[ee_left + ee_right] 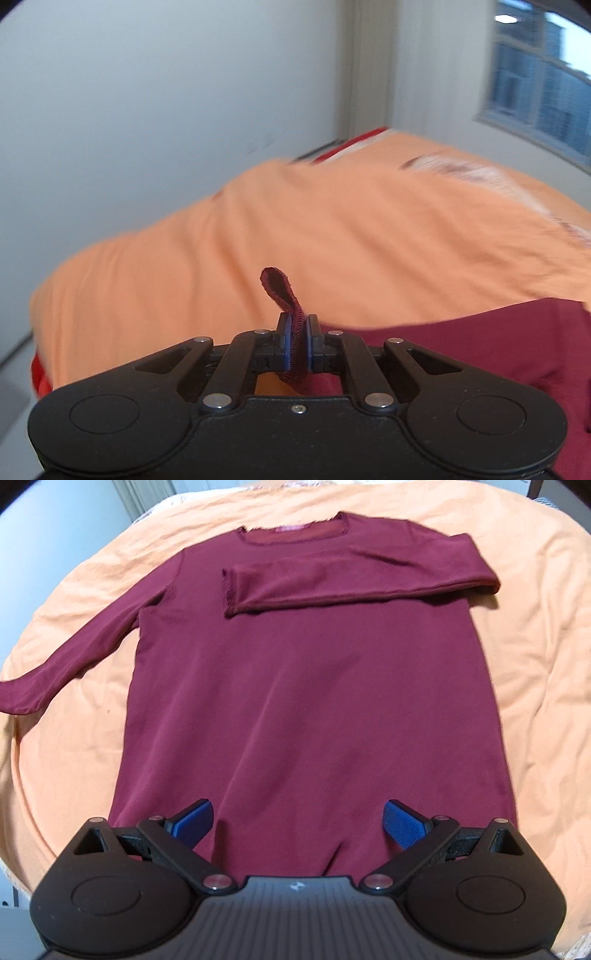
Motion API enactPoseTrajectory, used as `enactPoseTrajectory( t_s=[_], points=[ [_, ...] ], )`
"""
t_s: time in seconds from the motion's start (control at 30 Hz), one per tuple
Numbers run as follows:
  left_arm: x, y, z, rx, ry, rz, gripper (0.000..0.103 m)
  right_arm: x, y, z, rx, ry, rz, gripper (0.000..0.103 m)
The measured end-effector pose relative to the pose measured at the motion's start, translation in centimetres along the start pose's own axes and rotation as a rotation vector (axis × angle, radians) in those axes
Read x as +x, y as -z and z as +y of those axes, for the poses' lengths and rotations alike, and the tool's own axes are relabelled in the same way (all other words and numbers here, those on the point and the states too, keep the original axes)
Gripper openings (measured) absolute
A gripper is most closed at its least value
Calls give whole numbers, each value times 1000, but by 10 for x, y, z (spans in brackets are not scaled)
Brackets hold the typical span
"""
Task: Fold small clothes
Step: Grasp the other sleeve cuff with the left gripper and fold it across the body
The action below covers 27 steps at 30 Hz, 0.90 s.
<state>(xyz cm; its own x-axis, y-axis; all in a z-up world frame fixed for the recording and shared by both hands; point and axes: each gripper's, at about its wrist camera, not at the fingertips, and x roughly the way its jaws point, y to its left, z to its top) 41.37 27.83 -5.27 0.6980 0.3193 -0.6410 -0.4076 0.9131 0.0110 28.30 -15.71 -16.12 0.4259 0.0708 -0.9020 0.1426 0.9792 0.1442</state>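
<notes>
black left gripper (298, 341), right gripper (298, 823); blue pads, silver rivets.

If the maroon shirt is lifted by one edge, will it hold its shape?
Probably not. The edge pinched in the left gripper curls over limply. The shirt lies flat and thin, with soft wrinkles, so it likely drapes and weighs little.

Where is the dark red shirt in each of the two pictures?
Left wrist view: only part of the dark red shirt shows, at the lower right, with its hemmed edge pinched in the shut left gripper.
Right wrist view: the whole shirt lies flat in the middle, one sleeve folded across the chest, the open right gripper over its bottom edge.
Shared landmark: the orange sheet under the shirt.
</notes>
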Motion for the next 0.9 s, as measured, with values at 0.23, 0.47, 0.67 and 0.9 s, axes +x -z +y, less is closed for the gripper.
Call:
enactPoseTrajectory(
  t_s=[0.23,0.47,0.67,0.9],
  points=[
    [-48,-22,-93,124,189,-118,7,-9,3,-29,67,5,-30,101],
    [-80,-30,-211,239,329,-182,7,-18,5,-63,75,15,-51,101],
    [-89,10,-317,372,411,-147,7,-27,2,-102,77,48,-70,101],
    [-68,73,-396,490,451,-23,7,-32,7,-153,125,92,-64,101]
  ],
)
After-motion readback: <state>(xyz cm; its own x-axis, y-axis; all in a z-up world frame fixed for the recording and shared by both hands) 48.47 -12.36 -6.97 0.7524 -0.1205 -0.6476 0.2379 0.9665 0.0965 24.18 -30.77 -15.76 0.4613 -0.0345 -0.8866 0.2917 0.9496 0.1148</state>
